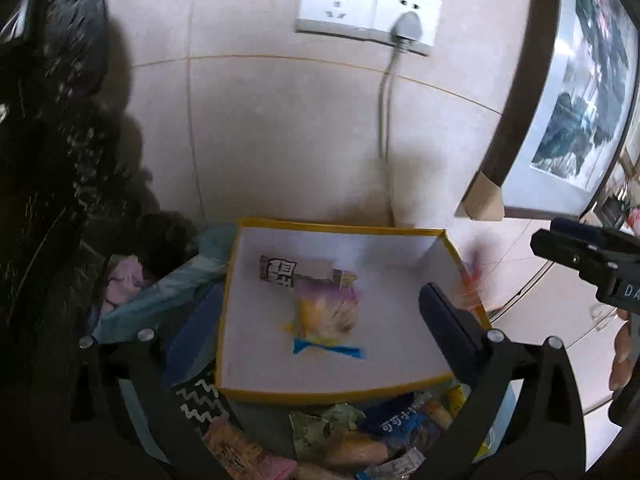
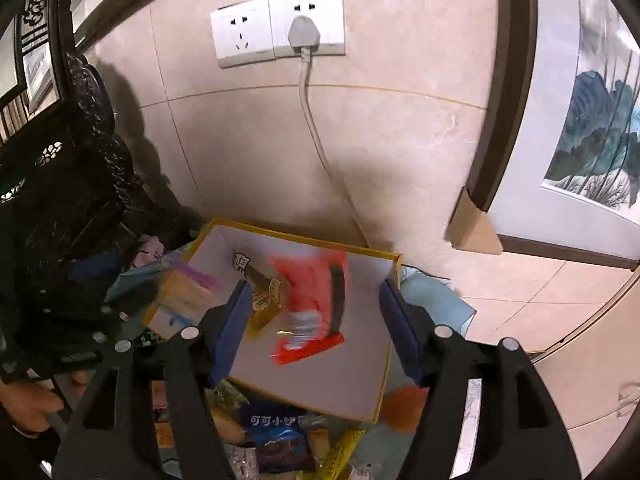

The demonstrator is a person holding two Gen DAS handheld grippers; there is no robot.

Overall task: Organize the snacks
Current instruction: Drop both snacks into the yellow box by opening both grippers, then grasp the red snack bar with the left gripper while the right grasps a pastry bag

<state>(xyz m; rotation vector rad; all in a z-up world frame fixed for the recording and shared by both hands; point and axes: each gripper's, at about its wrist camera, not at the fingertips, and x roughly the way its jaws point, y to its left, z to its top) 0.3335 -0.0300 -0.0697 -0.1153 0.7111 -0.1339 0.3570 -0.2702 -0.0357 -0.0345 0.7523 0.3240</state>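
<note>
The yellow-rimmed box point(image 1: 336, 390) with its white floor stands against the tiled wall point(image 1: 280, 140), directly below the double wall socket point(image 1: 368, 10) from which a grey cable point(image 1: 385, 120) drops behind the box's far rim. Above the box the left gripper point(image 1: 312, 320) has its jaws spread wide with nothing between the pads; only its right finger point(image 1: 452, 328) shows clearly, over the box's right wall. A blurred yellow and purple snack packet point(image 1: 326, 308) sits over the middle of the box floor, just beside a dark packet with white lettering point(image 1: 278, 270) nearer the far wall. The right gripper point(image 2: 316, 328) is also over the box, jaws apart and touching nothing, with a blurred red snack packet point(image 2: 310, 304) loose in the gap between them above the box floor. In front of the box, on its near side, lies a heap of mixed snack packets point(image 2: 276, 436). To the right of the box a framed landscape painting point(image 2: 592, 128) leans against the wall.
</note>
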